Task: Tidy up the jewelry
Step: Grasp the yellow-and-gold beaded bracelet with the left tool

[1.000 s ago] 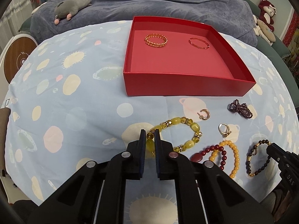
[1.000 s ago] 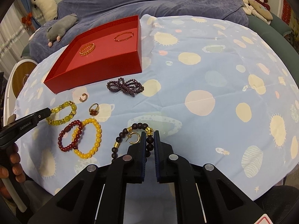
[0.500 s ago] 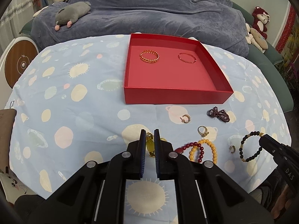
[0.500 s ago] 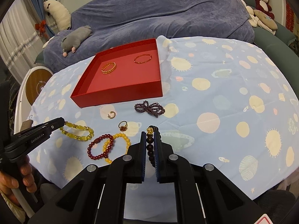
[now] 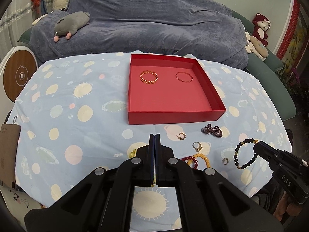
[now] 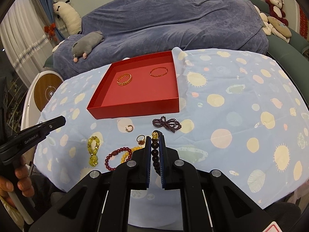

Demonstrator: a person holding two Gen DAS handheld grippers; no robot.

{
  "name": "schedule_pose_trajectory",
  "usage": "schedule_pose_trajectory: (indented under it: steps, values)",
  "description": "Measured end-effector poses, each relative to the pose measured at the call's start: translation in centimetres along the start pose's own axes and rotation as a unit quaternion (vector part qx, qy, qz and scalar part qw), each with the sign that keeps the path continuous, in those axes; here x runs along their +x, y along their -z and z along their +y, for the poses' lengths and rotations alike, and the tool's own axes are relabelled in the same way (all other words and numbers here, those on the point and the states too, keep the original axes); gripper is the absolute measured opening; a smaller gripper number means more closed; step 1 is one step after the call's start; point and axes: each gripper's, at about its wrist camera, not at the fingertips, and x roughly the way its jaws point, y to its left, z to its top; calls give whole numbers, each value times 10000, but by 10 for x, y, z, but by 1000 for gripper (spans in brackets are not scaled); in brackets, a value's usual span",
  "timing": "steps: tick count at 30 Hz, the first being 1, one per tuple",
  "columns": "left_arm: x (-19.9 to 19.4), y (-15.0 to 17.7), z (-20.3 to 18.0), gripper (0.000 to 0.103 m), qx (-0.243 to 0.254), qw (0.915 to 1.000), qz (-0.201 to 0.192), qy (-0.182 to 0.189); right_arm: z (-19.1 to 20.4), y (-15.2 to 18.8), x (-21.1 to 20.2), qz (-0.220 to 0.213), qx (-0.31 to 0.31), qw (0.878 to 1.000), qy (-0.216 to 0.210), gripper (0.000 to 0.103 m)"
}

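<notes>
Two bracelets already lie in the red box: a gold chain bracelet on the left and a thin red bangle on the right, both towards the far wall. A dark bead bracelet with a gold charm is clamped between the fingers of the right gripper, and from the left wrist view it is seen hanging as a loop off the tips, near and right of the box.

The left gripper is pressed fully together, and nothing is seen between its pads. A yellow bead bracelet is left twisted into a figure eight on the cloth, near and left.

Just right of it, a red bead bracelet and an orange bead bracelet are overlapped. A ring and a hoop earring are spotted between these and the box. A bunched garnet strand sits close to the box's near right corner, and a second earring is beside the hanging loop.

Everything is laid on a pale blue planet-print cloth. A grey plush toy is seen far left on the covered sofa.
</notes>
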Motion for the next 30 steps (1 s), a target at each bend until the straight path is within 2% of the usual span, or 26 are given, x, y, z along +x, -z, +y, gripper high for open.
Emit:
schedule_pose_trajectory:
  steps: [2, 5, 7, 10, 13, 14, 20, 21, 22, 25, 26, 27, 30]
  values:
    - [2, 2, 5, 0, -59, 10000, 11, 11, -1, 2, 2, 24, 5, 10000, 0, 8]
    - [11, 13, 16, 6, -280, 9995, 164, 71, -3, 7, 5, 96, 58, 9999, -5, 8]
    - [22, 26, 20, 34, -325, 9990, 316, 12, -4, 10, 8, 147, 82, 9999, -6, 8]
    - [37, 44, 19, 42, -193, 9988, 441, -132, -4, 13, 12, 209, 87, 9997, 5, 8]
    - [48, 55, 16, 53, -195, 9981, 569, -108, -4, 15, 15, 244, 101, 9997, -1, 8]
    - [50, 57, 15, 53, -180, 9980, 596, -92, -3, 15, 15, 251, 105, 9996, -2, 8]
    - [75, 66, 17, 50, -315, 9957, 849, -189, -2, 17, 20, 321, 105, 9994, -23, 8]
    - [79, 67, 17, 45, -306, 9954, 874, -235, -1, 18, 21, 336, 106, 9994, -28, 8]
    - [82, 68, 18, 36, -316, 9950, 917, -225, -1, 19, 22, 353, 108, 9993, -30, 8]
    - [85, 69, 17, 22, -267, 9952, 889, -299, -1, 20, 25, 383, 105, 9992, -34, 8]
    - [84, 68, 17, 21, -257, 9953, 884, -305, -1, 20, 25, 390, 107, 9992, -36, 8]
    - [85, 68, 17, 12, -254, 9952, 900, -286, -1, 20, 25, 393, 110, 9992, -44, 8]
    - [79, 64, 21, 9, -374, 9954, 863, -174, 0, 18, 24, 380, 100, 9992, -63, 8]
